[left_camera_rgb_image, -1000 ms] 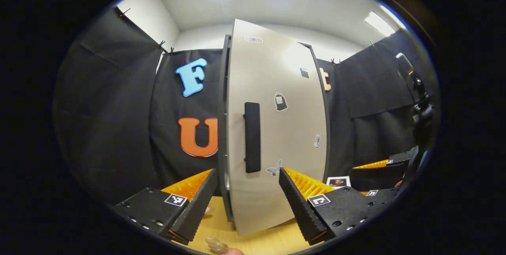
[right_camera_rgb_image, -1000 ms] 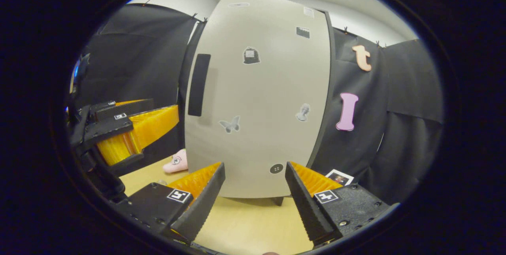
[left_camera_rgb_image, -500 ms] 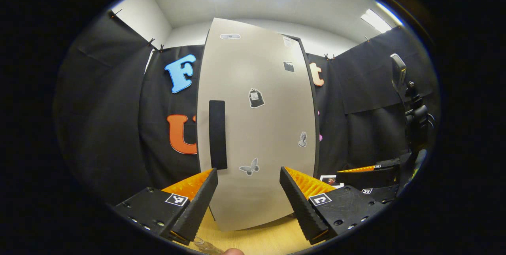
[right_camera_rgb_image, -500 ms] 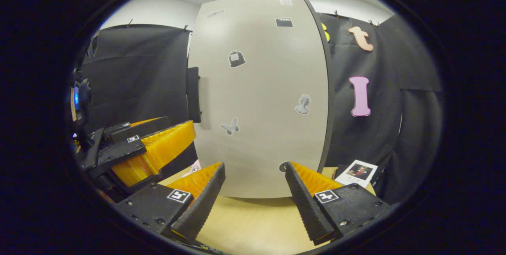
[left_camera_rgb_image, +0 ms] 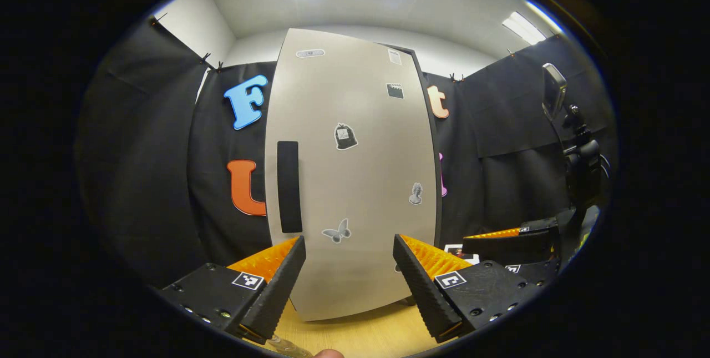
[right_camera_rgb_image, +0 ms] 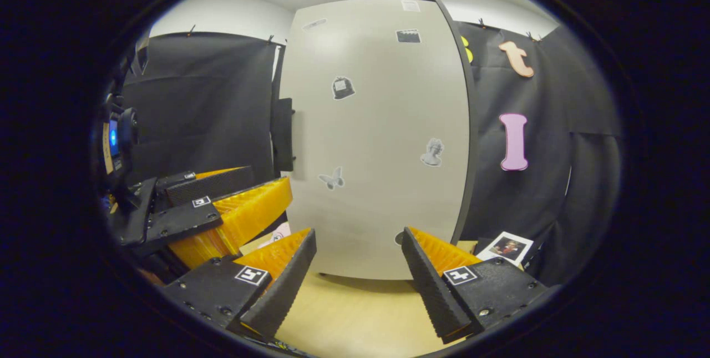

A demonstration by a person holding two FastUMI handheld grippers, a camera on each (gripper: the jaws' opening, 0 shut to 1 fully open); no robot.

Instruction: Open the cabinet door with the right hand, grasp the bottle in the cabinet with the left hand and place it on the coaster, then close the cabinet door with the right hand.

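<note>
Left gripper (left_camera_rgb_image: 349,275) open, fingers spread, nothing between, facing cabinet door (left_camera_rgb_image: 355,180); door looks shut, black handle (left_camera_rgb_image: 289,186) on its left edge. Right gripper (right_camera_rgb_image: 358,269) open, empty, low before same door, not touching. Clear bottle top (left_camera_rgb_image: 285,345) at bottom edge of left gripper view, on wooden table (right_camera_rgb_image: 355,319)

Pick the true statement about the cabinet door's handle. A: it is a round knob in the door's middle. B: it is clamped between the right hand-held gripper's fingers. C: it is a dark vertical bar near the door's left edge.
C: the dark vertical handle sits near the left edge of the cabinet door, with nothing gripping it.
</note>
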